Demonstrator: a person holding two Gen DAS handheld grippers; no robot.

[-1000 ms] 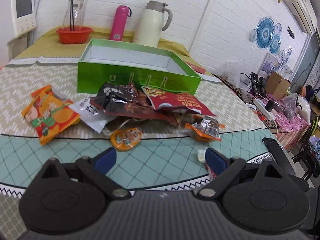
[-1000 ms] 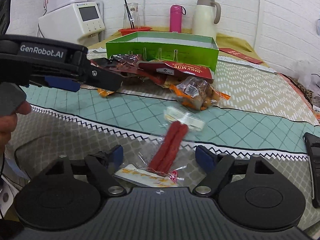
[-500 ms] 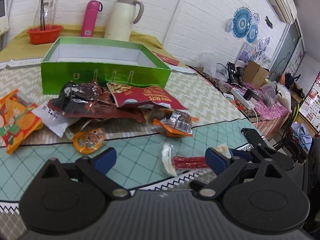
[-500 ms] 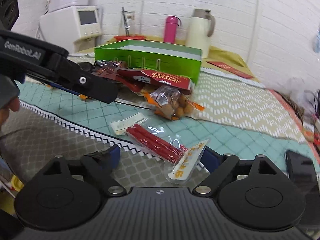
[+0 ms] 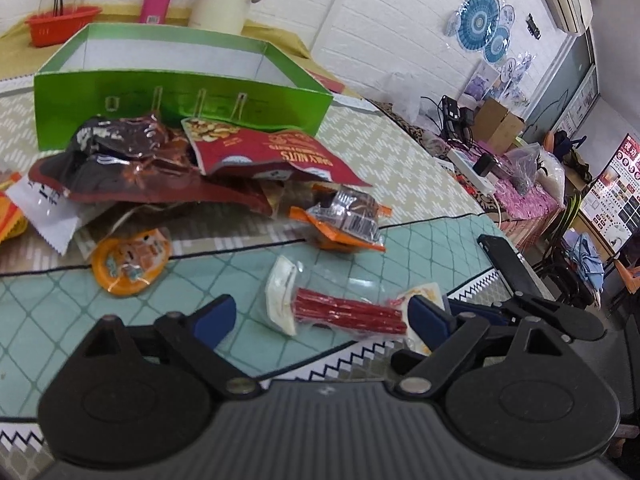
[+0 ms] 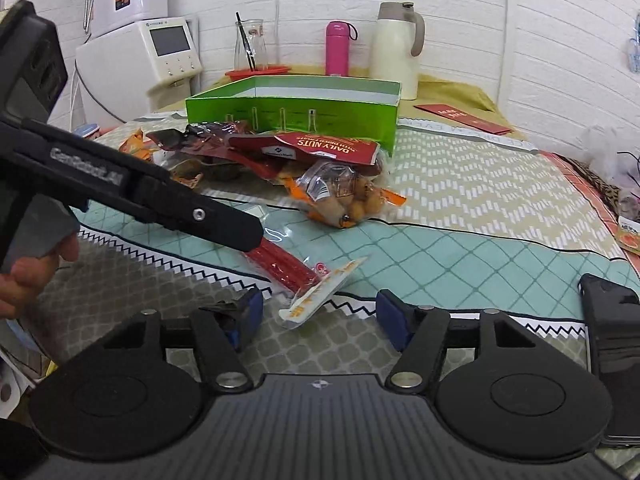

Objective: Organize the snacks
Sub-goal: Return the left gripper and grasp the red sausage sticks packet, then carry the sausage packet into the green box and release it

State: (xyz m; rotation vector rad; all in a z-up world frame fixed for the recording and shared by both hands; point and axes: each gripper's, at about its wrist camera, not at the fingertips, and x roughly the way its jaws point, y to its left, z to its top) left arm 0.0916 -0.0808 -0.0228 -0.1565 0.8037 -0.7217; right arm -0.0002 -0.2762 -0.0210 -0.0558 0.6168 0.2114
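A clear pack of red sausage sticks lies on the teal cloth near the table's front edge. My left gripper straddles it, jaws closing, the blue pads not touching the pack. In the right wrist view the same pack lies partly under one of the left gripper's fingers. My right gripper stands open, with the pack's white-and-yellow end just ahead of its pads. Behind lies a snack pile: a red Daily Nuts bag, a dark brown bag and an orange-edged pack. An open green box stands beyond the pile.
A black phone lies at the table's right edge. A round orange snack sits left of the sausage pack. A pink flask, cream jug and white appliance stand behind the box. A hand holds the left gripper.
The left gripper swung right and down until the sausage pack came between its fingers. In the right view the pack turned from upright to slanted, and the left finger moved over it.
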